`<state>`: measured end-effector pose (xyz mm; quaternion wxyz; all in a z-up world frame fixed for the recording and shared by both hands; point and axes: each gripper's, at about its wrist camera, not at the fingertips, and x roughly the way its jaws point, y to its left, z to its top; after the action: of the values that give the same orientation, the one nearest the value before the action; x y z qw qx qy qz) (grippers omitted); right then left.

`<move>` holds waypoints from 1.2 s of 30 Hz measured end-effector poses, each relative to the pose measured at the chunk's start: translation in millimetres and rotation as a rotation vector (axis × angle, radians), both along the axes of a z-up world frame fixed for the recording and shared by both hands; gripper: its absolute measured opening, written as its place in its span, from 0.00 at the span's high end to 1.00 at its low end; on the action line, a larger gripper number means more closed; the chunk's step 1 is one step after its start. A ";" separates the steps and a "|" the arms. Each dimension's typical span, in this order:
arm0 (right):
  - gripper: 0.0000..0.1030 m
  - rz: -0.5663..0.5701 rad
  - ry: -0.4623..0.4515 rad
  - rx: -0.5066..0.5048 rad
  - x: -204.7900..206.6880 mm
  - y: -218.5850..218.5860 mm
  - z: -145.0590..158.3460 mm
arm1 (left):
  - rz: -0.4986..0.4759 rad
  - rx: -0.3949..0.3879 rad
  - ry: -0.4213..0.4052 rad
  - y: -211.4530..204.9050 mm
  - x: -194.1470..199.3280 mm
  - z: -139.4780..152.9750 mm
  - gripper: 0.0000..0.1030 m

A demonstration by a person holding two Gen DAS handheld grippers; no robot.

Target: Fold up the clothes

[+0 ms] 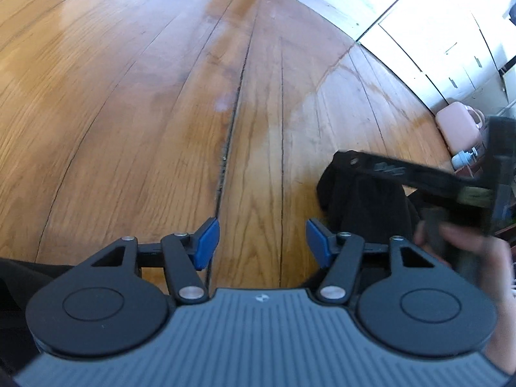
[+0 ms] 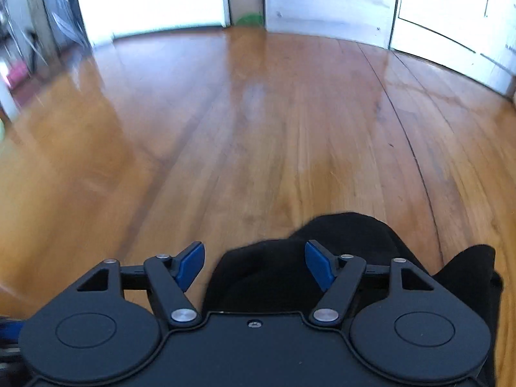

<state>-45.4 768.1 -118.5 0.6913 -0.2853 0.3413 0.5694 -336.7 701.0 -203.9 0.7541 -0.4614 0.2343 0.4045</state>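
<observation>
A black garment (image 2: 338,251) lies bunched on the wooden floor (image 2: 258,129), right under and ahead of my right gripper (image 2: 254,266). That gripper is open, its blue pads either side of the cloth's near edge, not closed on it. In the left wrist view the same black garment (image 1: 361,200) lies at the right, partly hidden by the right gripper's body (image 1: 419,177) and the hand holding it. My left gripper (image 1: 262,242) is open and empty over bare floor (image 1: 161,96), left of the garment. More dark cloth shows at the left edge (image 1: 19,277).
White cabinets and doors (image 1: 451,48) line the far right wall. A pink container (image 1: 458,125) and a small bottle (image 1: 464,158) stand on the floor by them. A green object (image 2: 250,19) sits by the far doorway. A pink item (image 2: 17,75) is at far left.
</observation>
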 end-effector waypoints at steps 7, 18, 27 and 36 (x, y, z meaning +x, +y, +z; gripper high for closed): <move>0.90 -0.045 0.102 0.103 33.0 -51.1 23.3 | -0.027 -0.006 0.028 2.0 -0.2 -2.1 0.42; 0.90 -0.284 0.174 -0.110 79.9 -235.6 20.2 | -0.106 0.030 0.077 -21.3 17.1 12.5 0.39; 0.78 -0.307 0.220 0.160 75.6 -255.4 54.1 | -0.366 0.090 0.071 -65.9 69.5 10.2 0.33; 0.46 0.066 0.052 0.224 35.9 -205.8 41.0 | -0.326 0.015 0.065 -60.4 66.0 -1.7 0.35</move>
<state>-9.5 562.3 -77.5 0.6906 -0.2025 0.2841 0.6336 -270.8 640.7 -205.7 0.8051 -0.3981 0.3274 0.2935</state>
